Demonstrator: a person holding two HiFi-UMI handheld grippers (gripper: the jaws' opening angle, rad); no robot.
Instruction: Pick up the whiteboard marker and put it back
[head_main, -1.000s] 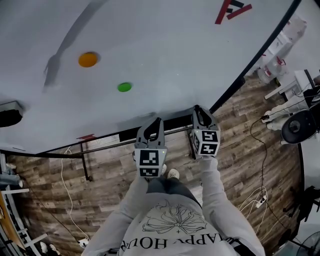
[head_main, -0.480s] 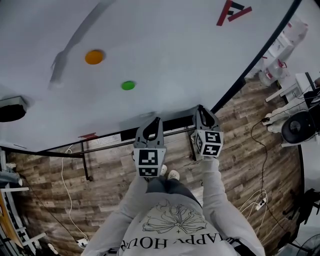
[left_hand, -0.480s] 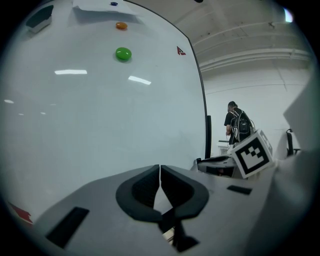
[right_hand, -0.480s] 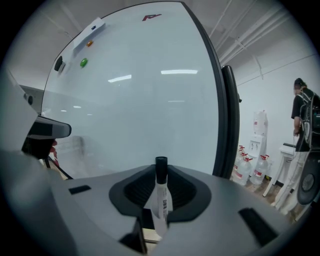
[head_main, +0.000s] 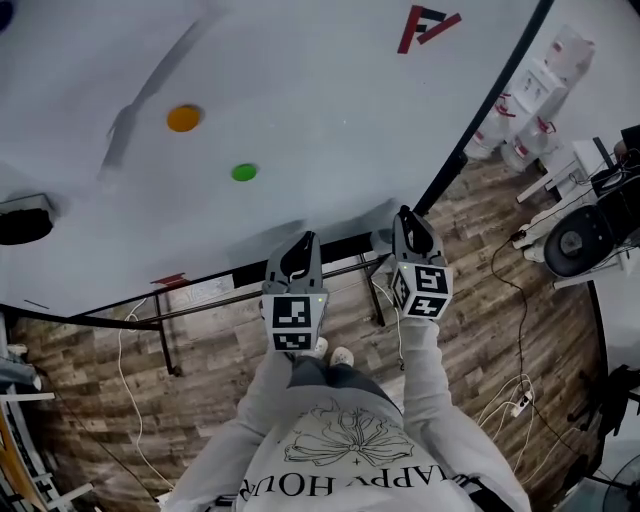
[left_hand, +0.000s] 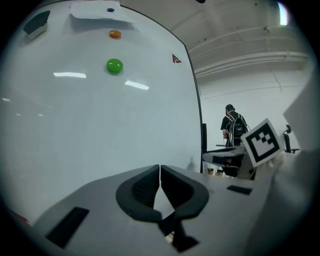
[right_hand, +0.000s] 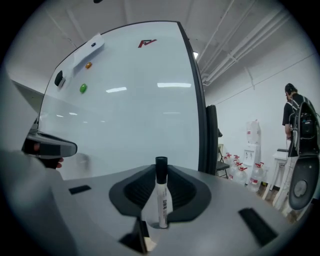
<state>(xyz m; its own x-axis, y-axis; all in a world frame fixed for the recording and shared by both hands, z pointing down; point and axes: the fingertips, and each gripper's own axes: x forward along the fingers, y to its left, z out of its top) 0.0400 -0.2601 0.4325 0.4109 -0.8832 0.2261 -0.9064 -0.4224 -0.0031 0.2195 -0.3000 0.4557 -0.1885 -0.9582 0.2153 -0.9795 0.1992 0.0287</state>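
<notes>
A white whiteboard marker (right_hand: 161, 197) with a black cap stands upright between the jaws of my right gripper (right_hand: 161, 172), which is shut on its barrel; the cap points up toward the whiteboard (right_hand: 125, 110). In the head view the right gripper (head_main: 404, 216) is held at the board's lower edge, and the marker is hidden there. My left gripper (head_main: 304, 241) hangs just to its left, also at the lower edge. Its pads (left_hand: 150, 182) are pressed together with nothing between them, so the left gripper (left_hand: 160, 172) is shut and empty.
A green magnet (head_main: 244, 172), an orange magnet (head_main: 183, 118) and a black eraser (head_main: 22, 222) sit on the whiteboard (head_main: 320, 90). Right of the board stand water bottles (head_main: 528, 105) and a fan (head_main: 578, 240). Cables lie on the wood floor (head_main: 500, 330). A person (right_hand: 299, 127) stands far right.
Both grippers have risen a little along the board's lower edge, the right one more than the left. The right gripper keeps its hold on the marker.
</notes>
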